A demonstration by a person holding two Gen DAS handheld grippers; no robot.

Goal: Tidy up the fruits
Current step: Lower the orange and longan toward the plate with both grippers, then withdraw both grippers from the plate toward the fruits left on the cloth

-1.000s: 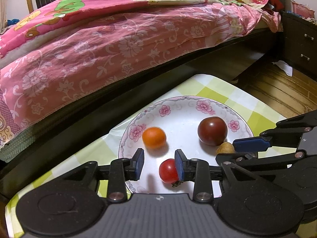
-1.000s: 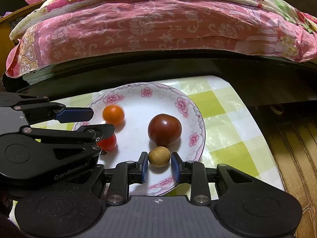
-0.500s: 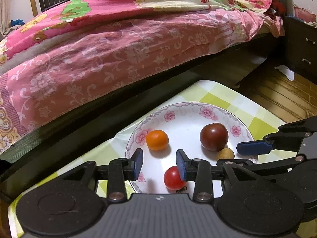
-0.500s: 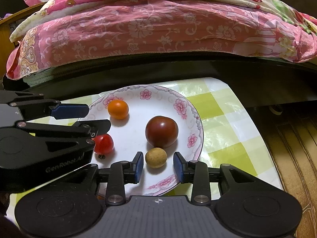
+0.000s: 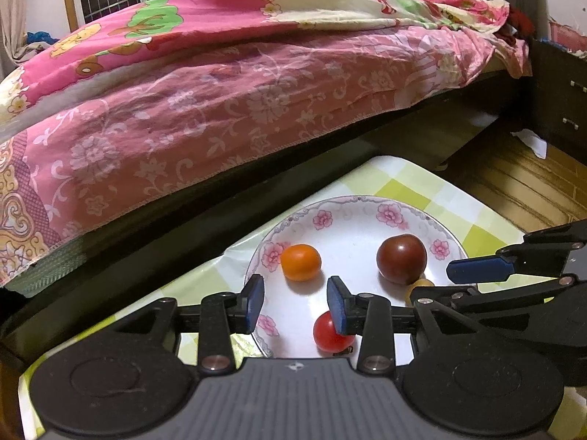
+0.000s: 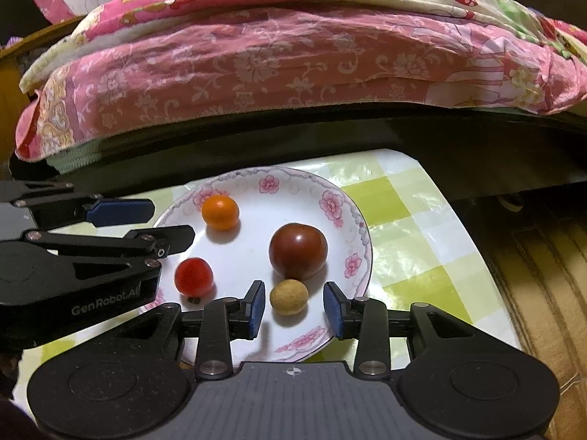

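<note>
A white plate with pink flowers (image 6: 330, 198) (image 5: 352, 205) holds an orange fruit (image 6: 220, 212) (image 5: 301, 262), a dark red tomato (image 6: 298, 251) (image 5: 401, 258), a small red tomato (image 6: 193, 276) (image 5: 326, 335) and a tan round fruit (image 6: 288, 297) (image 5: 416, 288). My right gripper (image 6: 294, 306) is open and empty, with the tan fruit lying between its fingers. My left gripper (image 5: 295, 302) is open and empty above the plate's near left part, the red tomato just under its right finger.
The plate sits on a small table with a green-and-white checked cloth (image 6: 411, 220) (image 5: 414, 187). A bed with pink floral covers (image 6: 275, 66) (image 5: 220, 102) runs close behind it. Wooden floor (image 6: 543, 275) lies to the right, with a dark cabinet (image 5: 561, 95).
Both grippers have pulled back and risen from the plate. The right gripper's jaws have opened off the tan fruit, which lies on the plate. The left gripper has widened.
</note>
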